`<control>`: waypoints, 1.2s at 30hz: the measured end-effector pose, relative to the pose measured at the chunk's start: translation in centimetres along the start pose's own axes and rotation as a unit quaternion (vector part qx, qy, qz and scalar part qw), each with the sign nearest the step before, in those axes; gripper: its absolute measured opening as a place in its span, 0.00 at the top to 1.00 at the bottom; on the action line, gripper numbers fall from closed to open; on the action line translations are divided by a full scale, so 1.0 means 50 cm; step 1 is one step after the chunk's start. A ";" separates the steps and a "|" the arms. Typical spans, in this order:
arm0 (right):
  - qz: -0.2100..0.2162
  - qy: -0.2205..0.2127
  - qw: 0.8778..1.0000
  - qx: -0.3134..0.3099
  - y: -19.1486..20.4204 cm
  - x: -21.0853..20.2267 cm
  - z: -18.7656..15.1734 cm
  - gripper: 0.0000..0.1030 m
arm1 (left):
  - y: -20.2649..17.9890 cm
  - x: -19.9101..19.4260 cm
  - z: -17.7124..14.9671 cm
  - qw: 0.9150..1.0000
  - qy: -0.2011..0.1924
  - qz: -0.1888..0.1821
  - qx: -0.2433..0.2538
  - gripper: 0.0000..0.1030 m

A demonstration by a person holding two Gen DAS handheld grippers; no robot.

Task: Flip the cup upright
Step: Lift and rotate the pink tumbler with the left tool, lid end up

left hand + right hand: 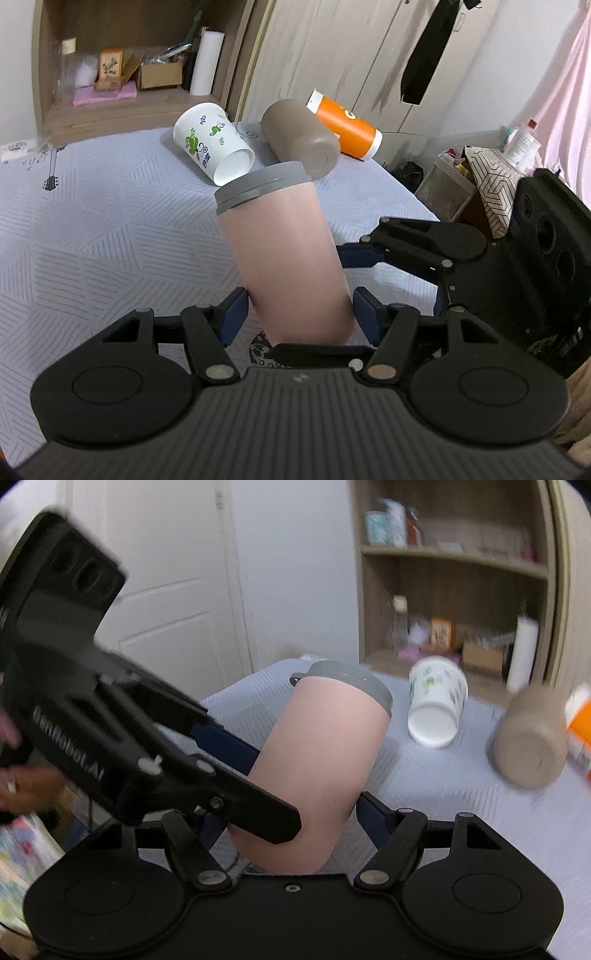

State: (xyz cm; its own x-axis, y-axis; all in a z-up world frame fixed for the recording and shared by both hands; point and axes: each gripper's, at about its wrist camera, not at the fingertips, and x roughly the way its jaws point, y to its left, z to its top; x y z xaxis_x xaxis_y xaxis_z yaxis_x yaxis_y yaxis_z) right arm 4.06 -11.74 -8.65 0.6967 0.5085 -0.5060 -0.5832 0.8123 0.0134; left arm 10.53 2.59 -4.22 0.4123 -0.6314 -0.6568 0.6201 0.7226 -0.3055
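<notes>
Pink cup (288, 266) with grey lid (260, 186) stands tilted, lid uppermost.

The pink cup's (291, 266) base hides behind the left gripper's (299, 314) body. The orange cup (580, 720) runs off the right wrist view's edge (blurred too), and shelf items (443, 631) smear beyond reading.

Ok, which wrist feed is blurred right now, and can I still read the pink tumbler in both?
Left wrist: sharp, fisheye bend at edges, pink tumbler crisp. Right wrist: motion-smeared, worst on the brown cup and shelf; tumbler outline still readable.
</notes>
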 end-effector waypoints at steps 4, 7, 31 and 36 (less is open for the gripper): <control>-0.016 -0.027 0.999 -0.042 0.022 -0.012 -0.019 0.23 | 0.005 -0.012 -0.015 1.000 -0.013 -0.013 -0.005 0.41; -0.015 -0.042 0.998 -0.045 0.030 -0.015 -0.031 0.23 | -0.006 -0.022 -0.031 1.000 -0.027 -0.009 0.009 0.41; -0.107 -0.070 0.978 -0.166 0.025 0.066 0.029 0.23 | 0.037 -0.005 0.039 0.992 -0.100 0.038 0.072 0.41; -0.105 -0.057 0.981 -0.156 -0.003 0.097 0.034 0.24 | 0.061 0.024 0.057 0.992 -0.098 0.031 0.074 0.41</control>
State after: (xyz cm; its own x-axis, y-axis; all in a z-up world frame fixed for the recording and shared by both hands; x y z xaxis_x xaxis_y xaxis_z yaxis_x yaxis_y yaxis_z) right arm 8.23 -8.94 -9.65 0.8468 0.3827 -0.3694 -0.5090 0.7846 -0.3540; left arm 14.82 3.26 -4.00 0.5647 -0.6402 -0.5208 0.6746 0.7216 -0.1556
